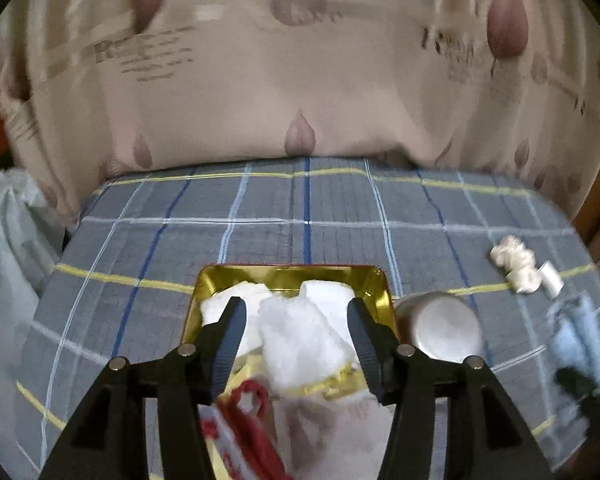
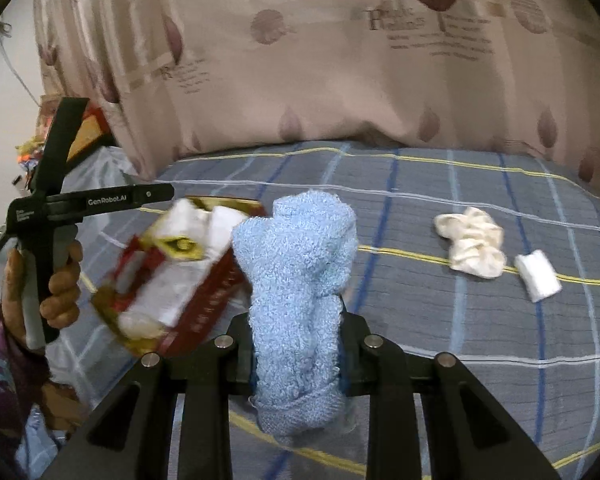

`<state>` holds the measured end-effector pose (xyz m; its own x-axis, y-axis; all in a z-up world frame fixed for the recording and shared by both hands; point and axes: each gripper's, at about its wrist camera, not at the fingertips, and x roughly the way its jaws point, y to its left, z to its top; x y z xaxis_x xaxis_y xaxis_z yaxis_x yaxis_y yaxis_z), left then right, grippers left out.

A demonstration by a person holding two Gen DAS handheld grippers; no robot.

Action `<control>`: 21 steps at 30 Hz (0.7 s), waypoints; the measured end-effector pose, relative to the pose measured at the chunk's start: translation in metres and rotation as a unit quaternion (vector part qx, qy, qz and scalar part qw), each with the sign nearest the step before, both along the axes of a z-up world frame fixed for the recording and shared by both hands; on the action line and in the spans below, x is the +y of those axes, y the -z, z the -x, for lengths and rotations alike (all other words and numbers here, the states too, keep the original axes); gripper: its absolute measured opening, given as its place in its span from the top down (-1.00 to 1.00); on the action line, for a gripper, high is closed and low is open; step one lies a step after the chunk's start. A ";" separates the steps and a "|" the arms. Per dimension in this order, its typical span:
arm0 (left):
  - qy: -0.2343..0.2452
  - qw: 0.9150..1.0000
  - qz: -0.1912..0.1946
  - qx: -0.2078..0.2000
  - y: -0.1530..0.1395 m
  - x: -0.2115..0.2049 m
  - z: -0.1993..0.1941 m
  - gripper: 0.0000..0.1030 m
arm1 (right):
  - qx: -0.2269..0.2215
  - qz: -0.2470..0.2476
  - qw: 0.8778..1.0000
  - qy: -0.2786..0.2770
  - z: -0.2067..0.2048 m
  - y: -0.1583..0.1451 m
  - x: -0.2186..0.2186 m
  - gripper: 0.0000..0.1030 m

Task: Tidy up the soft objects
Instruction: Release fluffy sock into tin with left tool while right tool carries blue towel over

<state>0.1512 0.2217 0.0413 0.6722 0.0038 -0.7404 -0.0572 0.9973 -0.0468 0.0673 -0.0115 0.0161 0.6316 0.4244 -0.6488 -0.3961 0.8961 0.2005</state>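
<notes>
My left gripper [image 1: 296, 332] is open above a gold-lined red tin [image 1: 288, 276] that holds white soft cloths [image 1: 300, 332]. My right gripper [image 2: 298, 344] is shut on a rolled light blue towel [image 2: 300, 264] and holds it upright beside the tin [image 2: 204, 304], which shows blurred at left. A crumpled cream cloth [image 2: 474, 246] and a small white folded pad [image 2: 538, 276] lie on the plaid bed cover to the right. They also show in the left wrist view: the cream cloth [image 1: 514, 264] and the pad [image 1: 552, 278].
A white cylinder [image 1: 444, 328] lies right of the tin. A beige printed curtain [image 1: 300, 60] hangs behind the plaid surface [image 1: 308, 220]. The person's hand holds the left gripper's handle [image 2: 52, 264]. Clutter sits at far left [image 2: 32, 152].
</notes>
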 end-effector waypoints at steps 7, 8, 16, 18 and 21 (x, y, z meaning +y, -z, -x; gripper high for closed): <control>-0.100 0.993 0.062 0.004 -0.021 0.025 0.087 -0.05 | 0.017 -0.052 0.996 -0.072 0.012 -0.015 0.053 0.51; -0.120 0.991 0.059 0.012 -0.019 0.026 0.103 -0.05 | 0.022 -0.056 0.995 -0.084 0.013 -0.015 0.063 0.51; -0.187 0.980 0.062 -0.002 -0.011 0.035 0.169 -0.05 | 0.047 -0.055 0.990 -0.121 -0.001 0.005 0.138 0.51; -0.203 0.979 0.037 -0.004 -0.012 0.036 0.171 -0.05 | 0.054 -0.040 0.991 -0.116 -0.007 0.015 0.151 0.51; -0.200 0.979 0.036 -0.008 -0.012 0.038 0.172 -0.06 | 0.058 -0.027 0.992 -0.109 -0.014 0.026 0.164 0.51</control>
<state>-0.0205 0.2598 0.0532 0.6393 0.2169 -0.7377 -0.4404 0.8898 -0.1200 0.0812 0.1523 -0.0101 0.4428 0.5791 -0.6845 -0.5507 0.7781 0.3021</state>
